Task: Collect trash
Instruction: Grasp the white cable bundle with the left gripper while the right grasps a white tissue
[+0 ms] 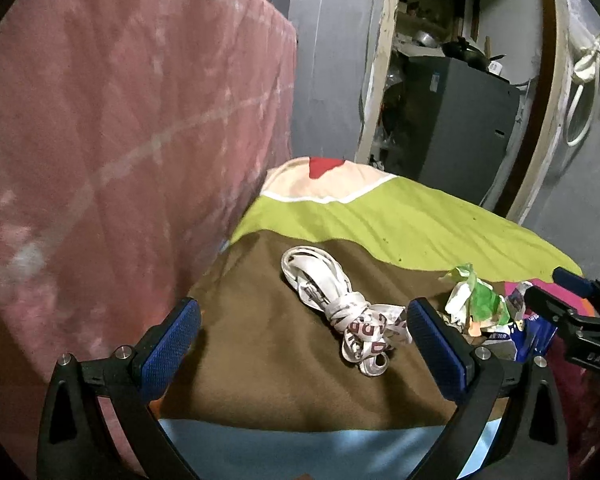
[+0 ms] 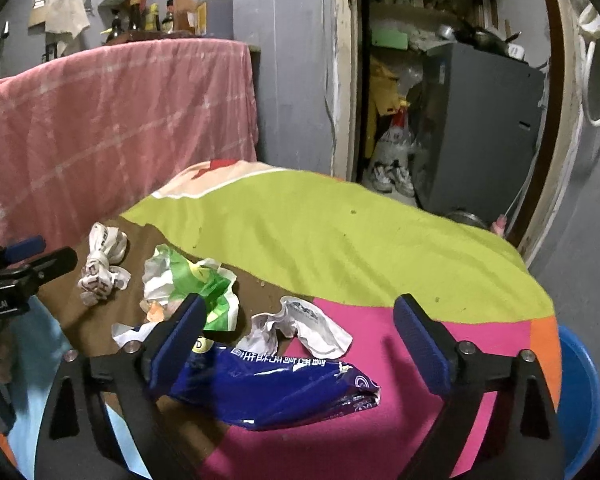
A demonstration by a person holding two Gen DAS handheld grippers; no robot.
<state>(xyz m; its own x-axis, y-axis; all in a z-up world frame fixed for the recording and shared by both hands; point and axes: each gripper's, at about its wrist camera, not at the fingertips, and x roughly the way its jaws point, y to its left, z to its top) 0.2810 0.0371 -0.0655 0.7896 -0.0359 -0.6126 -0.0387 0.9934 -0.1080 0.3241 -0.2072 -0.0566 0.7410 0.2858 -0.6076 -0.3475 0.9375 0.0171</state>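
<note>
A bed (image 2: 340,240) covered by a patchwork blanket in green, brown, pink and pale blue fills both views, with a pink cloth (image 2: 120,112) draped over furniture behind it.

Several pieces of trash lie scattered on the blanket, none collected yet as far as can be seen. Nearest the right gripper (image 2: 300,344) is a crumpled blue wrapper (image 2: 276,392) printed with white characters too creased to read. Just behind it lies a crumpled white wrapper (image 2: 300,328), and beside that a green and white wrapper (image 2: 192,284). Further left sits a knotted white strap (image 1: 352,312) with red lettering, partly legible as single letters only.

The right gripper's fingers (image 2: 420,344) stand wide apart, released, holding nothing; the blue wrapper lies below and between them, the left finger overlapping its edge. The left gripper (image 1: 304,340) is also released, its fingers (image 1: 168,344) spread over the knotted strap without touching it. Each gripper shows at the edge of the other's view; the letters "DAS" are readable on the right one's body.

A blue tub (image 2: 576,392) sits past the bed's right edge, possibly the bin. The task appears barely begun.
</note>
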